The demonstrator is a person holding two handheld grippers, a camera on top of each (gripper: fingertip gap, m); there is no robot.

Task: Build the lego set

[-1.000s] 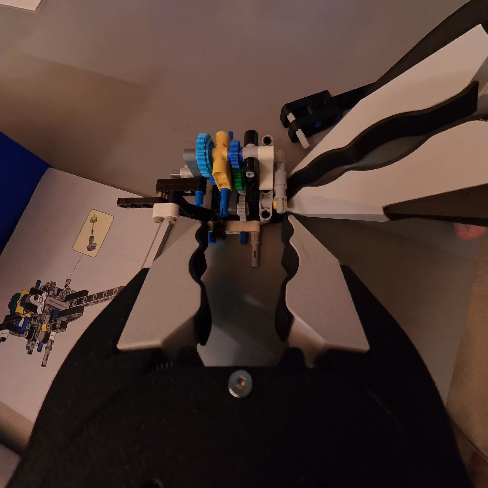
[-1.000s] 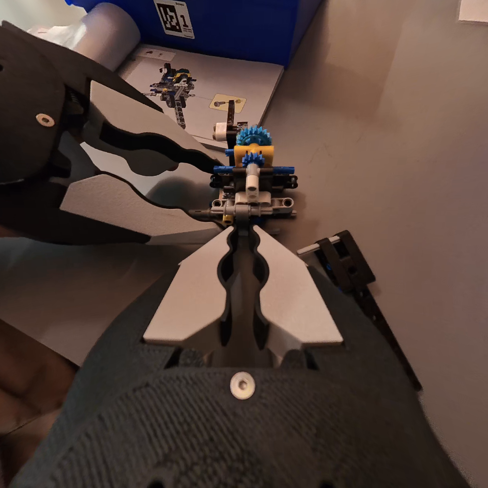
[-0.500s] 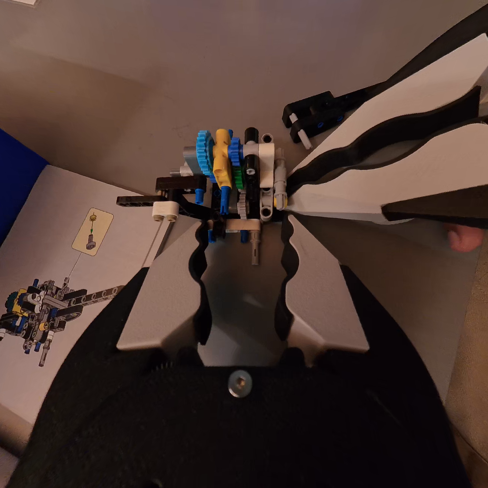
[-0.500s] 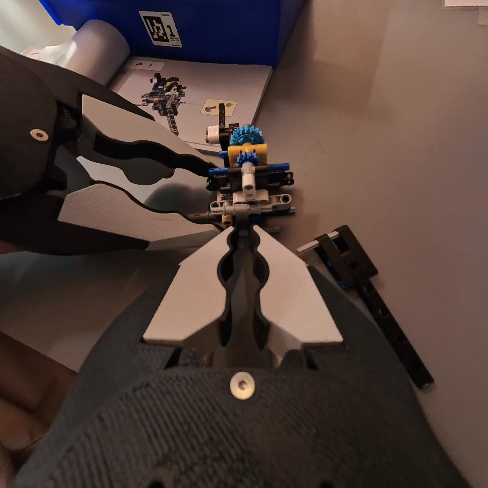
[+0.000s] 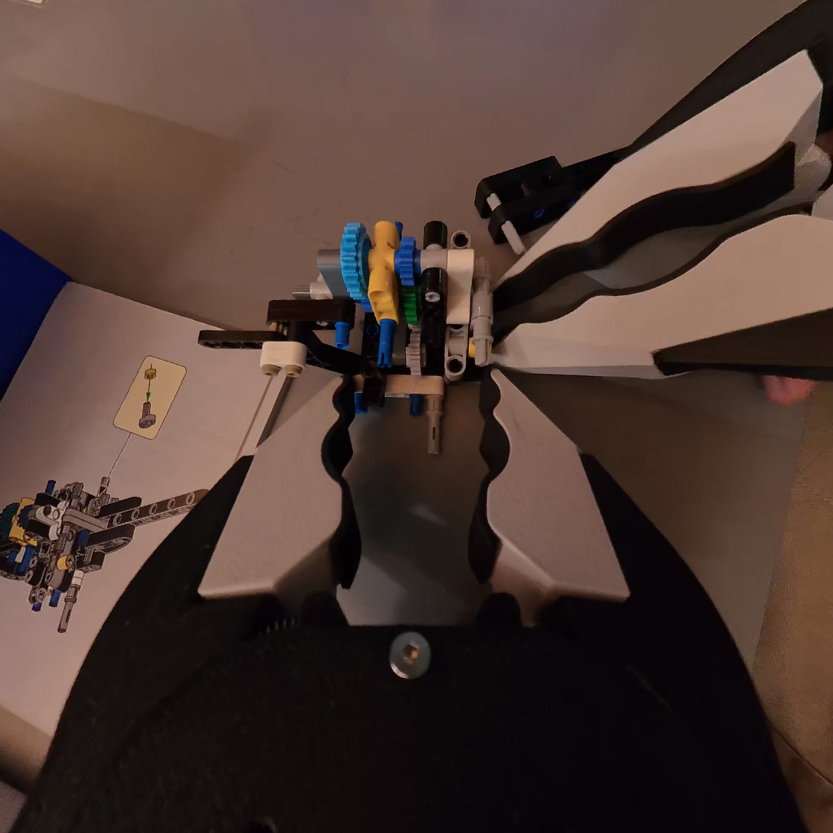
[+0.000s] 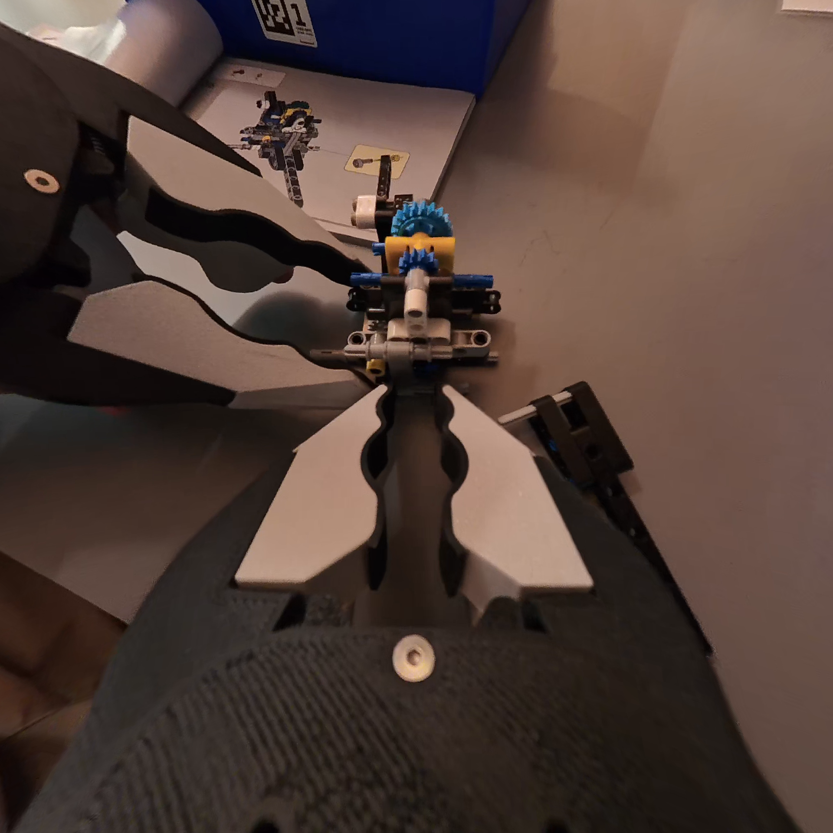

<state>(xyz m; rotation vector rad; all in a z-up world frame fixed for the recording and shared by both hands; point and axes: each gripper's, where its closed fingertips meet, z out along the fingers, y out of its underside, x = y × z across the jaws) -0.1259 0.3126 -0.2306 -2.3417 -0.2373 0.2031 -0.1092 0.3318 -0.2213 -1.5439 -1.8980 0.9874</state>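
The lego assembly (image 5: 405, 306), with blue gears, a yellow block, grey and black beams, rests on the beige table. My left gripper (image 5: 414, 383) straddles its near side, fingertips touching both ends, shut on it. In the right wrist view the assembly (image 6: 419, 293) sits just past my right gripper (image 6: 414, 390), whose narrow jaws pinch a grey piece at its near end. The right gripper (image 5: 493, 322) comes in from the right in the left wrist view. The left gripper (image 6: 365, 329) comes in from the left in the right wrist view.
A black beam sub-assembly (image 5: 523, 198) lies on the table beside the right gripper, and also shows in the right wrist view (image 6: 581, 441). The open instruction booklet (image 5: 90, 405) lies to the left, against a blue box (image 6: 405, 27). A grey roll (image 6: 167, 49) lies by the box. The tips of both grippers are at nearly the same place.
Both grippers stay on the assembly. The right wrist view has shifted a little; nothing was let go or taken.
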